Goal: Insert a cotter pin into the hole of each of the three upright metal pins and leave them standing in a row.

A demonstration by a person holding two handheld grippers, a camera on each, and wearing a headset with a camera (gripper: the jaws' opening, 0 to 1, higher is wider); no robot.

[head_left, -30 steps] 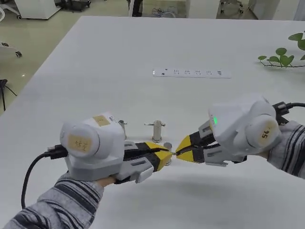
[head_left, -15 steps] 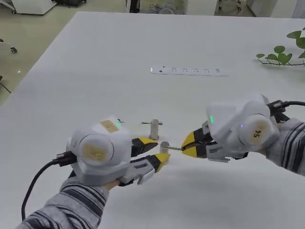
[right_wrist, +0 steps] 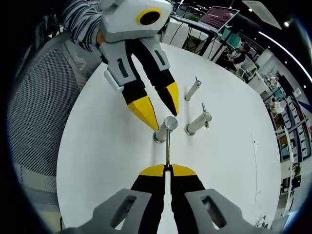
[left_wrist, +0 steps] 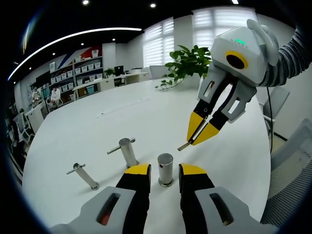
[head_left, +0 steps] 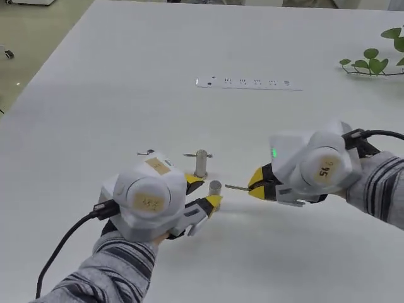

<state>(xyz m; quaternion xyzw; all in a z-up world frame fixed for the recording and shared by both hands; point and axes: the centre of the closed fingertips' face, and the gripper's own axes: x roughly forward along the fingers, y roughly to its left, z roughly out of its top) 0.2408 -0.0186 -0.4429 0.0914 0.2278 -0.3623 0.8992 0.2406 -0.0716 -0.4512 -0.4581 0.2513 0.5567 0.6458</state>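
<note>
Now my right tool (right_wrist: 167, 169) is pinched shut on a thin cotter pin (right_wrist: 167, 146). It sticks straight out in front, with its long way aimed at the bare metal pin (right_wrist: 165, 127). That pin stands up on the bench (head_left: 189, 76) between the open jaws of my left tool (left_wrist: 165, 169), which grips nothing. The cotter pin's tip is near the pin's top, not in yet. I think the hole must face it. The middle pin (left_wrist: 127, 151) and far pin (left_wrist: 87, 175) have theirs in

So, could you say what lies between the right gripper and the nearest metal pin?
The cotter pin it holds, aimed at that metal pin; right gripper view.
</note>
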